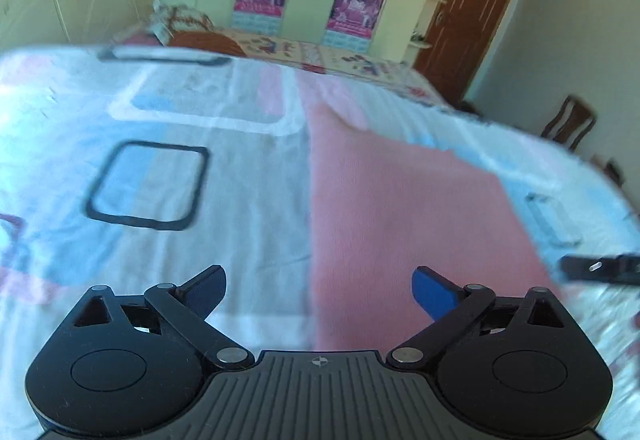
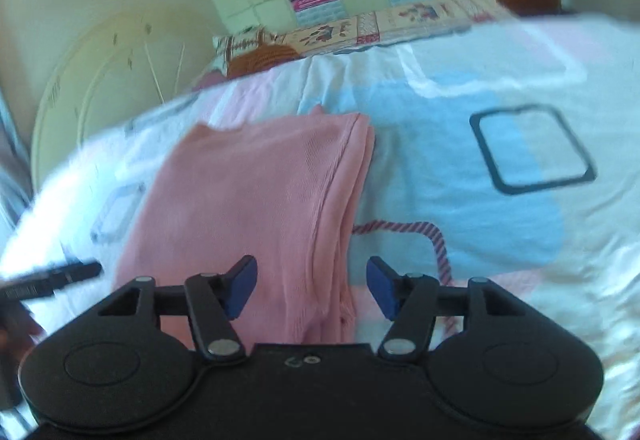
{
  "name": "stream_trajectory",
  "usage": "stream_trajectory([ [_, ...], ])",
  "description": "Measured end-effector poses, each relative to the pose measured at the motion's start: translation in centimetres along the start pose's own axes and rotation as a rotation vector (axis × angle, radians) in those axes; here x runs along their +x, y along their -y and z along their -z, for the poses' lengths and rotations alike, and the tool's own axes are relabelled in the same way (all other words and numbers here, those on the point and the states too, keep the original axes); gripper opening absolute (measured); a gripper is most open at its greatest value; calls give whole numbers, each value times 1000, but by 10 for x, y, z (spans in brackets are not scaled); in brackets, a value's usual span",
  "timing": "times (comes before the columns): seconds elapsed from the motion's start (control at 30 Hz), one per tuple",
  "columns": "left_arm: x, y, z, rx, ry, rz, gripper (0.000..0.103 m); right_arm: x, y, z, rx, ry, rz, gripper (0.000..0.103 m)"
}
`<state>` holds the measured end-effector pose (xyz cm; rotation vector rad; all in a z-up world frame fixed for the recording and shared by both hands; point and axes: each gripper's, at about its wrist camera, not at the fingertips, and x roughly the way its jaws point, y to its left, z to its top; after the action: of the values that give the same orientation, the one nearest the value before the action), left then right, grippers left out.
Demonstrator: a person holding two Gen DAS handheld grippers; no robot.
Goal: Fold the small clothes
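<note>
Bedroom, patterned bed (image 1: 120, 112): your pink garment (image 2: 256, 200) lies flat on the sheet, already folded into a narrow stack with layered edges. Both claws, left (image 1: 319, 294) and right (image 2: 311, 286), hang wide and empty above it. Little seems left beyond a final fold or tidying.

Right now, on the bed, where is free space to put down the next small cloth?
The bedsheet is bare beside the folded pink garment, on its layered-edge side, out to the black square print, and beyond that print. Crowded: the pink garment itself, under the open right gripper, and the strip beside it where the open left gripper hovers.
</note>
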<state>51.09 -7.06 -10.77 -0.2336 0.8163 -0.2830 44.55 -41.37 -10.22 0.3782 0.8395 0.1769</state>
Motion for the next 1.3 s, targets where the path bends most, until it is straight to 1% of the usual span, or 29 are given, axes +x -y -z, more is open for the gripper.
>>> stream_trajectory([
  [0.07,16,-7,-9,-61,-35,69,98,14,18,-9,89,-14,-47,59],
  [0.1,25,-9,-12,-80,-53,86,98,22,27,-12,124,-30,-70,59],
  [0.13,34,-10,-14,-89,-71,87,95,29,35,-14,157,-46,-90,59],
  [0.23,54,-12,-18,-85,-105,90,94,46,56,-16,235,-80,-130,60],
  [0.27,62,-12,-19,-90,-128,94,94,50,61,-15,252,-89,-154,61],
  [0.33,75,-13,-18,-97,-171,124,93,56,68,-14,274,-96,-216,61],
  [0.37,80,-13,-17,-101,-185,133,93,59,70,-15,281,-102,-231,61],
  [0.43,87,-10,-18,-100,-186,145,93,66,71,-17,296,-121,-271,61],
  [0.53,95,-4,-24,-104,-200,159,93,76,64,-23,266,-141,-297,60],
  [0.57,97,-2,-26,-105,-205,166,92,81,61,-26,262,-147,-307,60],
  [0.63,102,4,-30,-101,-210,166,83,88,57,-28,254,-156,-327,59],
  [0.7,104,7,-33,-107,-217,167,79,92,50,-29,239,-162,-335,58],
  [0.73,106,9,-34,-110,-218,160,77,92,47,-29,225,-163,-331,56],
  [0.8,105,11,-35,-98,-219,145,73,90,46,-29,201,-161,-305,46],
  [0.83,104,12,-35,-88,-216,136,69,89,49,-28,198,-161,-297,37],
  [0.87,103,13,-34,-83,-211,131,68,88,53,-27,208,-161,-289,27],
  [0.9,103,14,-34,-73,-204,126,64,89,56,-26,220,-161,-287,26],
  [0.93,102,17,-33,-50,-192,115,56,90,56,-27,224,-161,-282,24],
  [0.97,100,22,-33,-25,-178,114,52,90,50,-28,200,-162,-254,24],
  [1.03,95,33,-33,46,-146,90,41,86,27,-32,95,-158,-163,21],
  [1.1,88,43,-34,122,-117,65,35,81,-2,-33,-40,-136,-62,19],
  [1.17,78,46,-37,160,-87,67,32,73,-23,-32,-112,-101,1,18],
  [1.27,59,42,-43,178,-50,101,31,56,-50,-34,-163,-46,31,18],
  [1.3,51,39,-45,188,-38,101,30,50,-59,-35,-176,-37,32,18],
])
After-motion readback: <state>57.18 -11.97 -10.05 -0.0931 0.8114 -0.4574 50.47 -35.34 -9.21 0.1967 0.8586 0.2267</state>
